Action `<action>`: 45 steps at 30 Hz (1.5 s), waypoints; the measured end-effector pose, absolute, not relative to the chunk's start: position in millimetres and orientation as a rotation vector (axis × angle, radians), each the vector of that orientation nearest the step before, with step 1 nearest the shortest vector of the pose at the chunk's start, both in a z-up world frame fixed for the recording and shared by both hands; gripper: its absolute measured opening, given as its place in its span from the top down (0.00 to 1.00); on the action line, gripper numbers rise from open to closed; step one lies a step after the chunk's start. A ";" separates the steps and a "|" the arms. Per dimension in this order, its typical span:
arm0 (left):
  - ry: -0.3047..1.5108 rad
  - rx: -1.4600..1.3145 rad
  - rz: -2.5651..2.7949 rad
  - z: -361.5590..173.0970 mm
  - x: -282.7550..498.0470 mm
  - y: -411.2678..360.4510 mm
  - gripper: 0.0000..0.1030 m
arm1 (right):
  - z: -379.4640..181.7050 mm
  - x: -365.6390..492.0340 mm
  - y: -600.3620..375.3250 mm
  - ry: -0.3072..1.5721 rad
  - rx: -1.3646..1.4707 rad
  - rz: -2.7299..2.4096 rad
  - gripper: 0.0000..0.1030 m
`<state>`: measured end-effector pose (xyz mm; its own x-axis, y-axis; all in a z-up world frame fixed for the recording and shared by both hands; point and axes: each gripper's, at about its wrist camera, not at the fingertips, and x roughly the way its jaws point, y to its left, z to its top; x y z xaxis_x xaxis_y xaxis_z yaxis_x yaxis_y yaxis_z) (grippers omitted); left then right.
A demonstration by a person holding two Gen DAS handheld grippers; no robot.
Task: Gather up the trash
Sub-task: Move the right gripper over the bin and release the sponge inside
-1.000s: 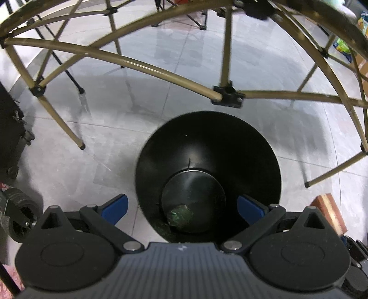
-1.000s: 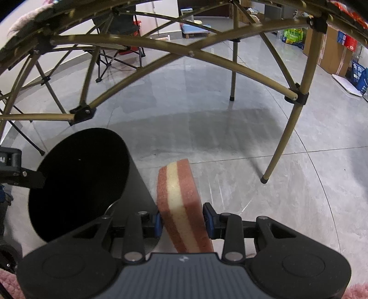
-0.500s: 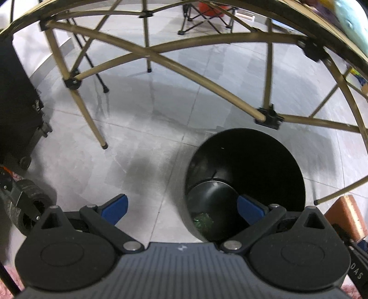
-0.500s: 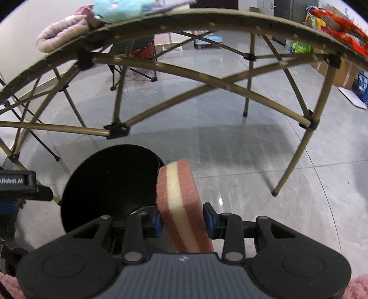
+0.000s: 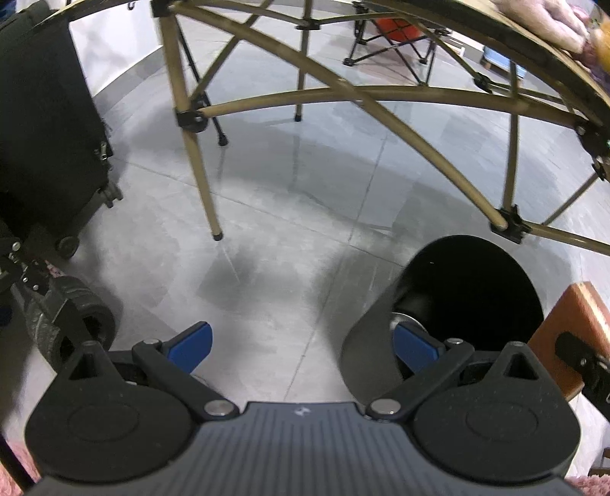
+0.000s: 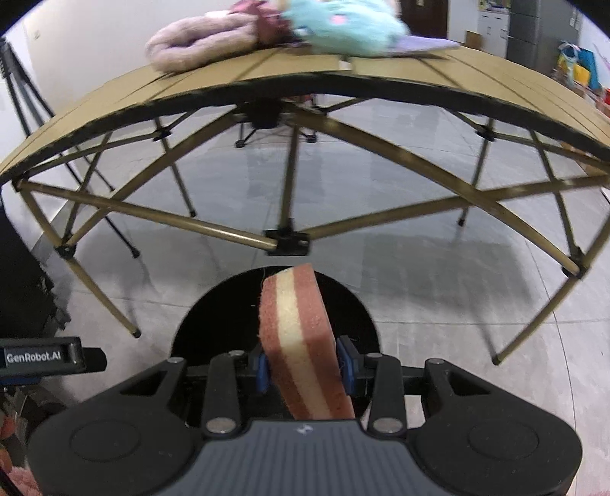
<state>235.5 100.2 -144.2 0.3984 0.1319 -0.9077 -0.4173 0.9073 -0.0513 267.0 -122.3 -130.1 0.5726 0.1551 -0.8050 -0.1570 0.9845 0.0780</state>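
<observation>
My right gripper [image 6: 304, 369] is shut on a pink and cream layered sponge [image 6: 297, 328], which stands on edge between the blue pads directly over the dark mouth of a black round bin [image 6: 358, 309]. In the left wrist view the same bin [image 5: 469, 293] stands on the floor at the right, with the sponge [image 5: 568, 335] and part of the other gripper at the right edge. My left gripper [image 5: 301, 341] is open with nothing between its fingers, over bare floor left of the bin; its right finger overlaps the bin's near wall.
A folding table [image 6: 297, 76] with tan crossed legs [image 5: 198, 175] spans the floor behind the bin, with soft toys [image 6: 335, 23] on top. A black wheeled case [image 5: 45, 126] stands at the left. A folding chair [image 5: 396, 42] is far back.
The left gripper slid left off the bin, which now sits at the right of its view. The right gripper rose and swung over the bin mouth, keeping the sponge.
</observation>
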 end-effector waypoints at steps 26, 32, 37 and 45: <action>1.169 -0.274 0.443 -168.7 228.8 134.3 0.00 | -179.9 301.6 -81.6 1.133 0.020 0.230 0.66; 1.170 -0.267 0.438 -169.9 228.7 130.9 0.00 | -179.3 302.1 -76.3 1.148 -0.021 0.240 0.00; 1.170 -0.261 0.434 -169.3 229.1 128.5 0.00 | -180.2 301.6 -75.7 1.167 -0.048 0.233 0.00; 1.164 -0.261 0.423 -166.2 229.6 125.7 0.00 | -179.0 298.3 -77.6 1.167 -0.062 0.231 0.00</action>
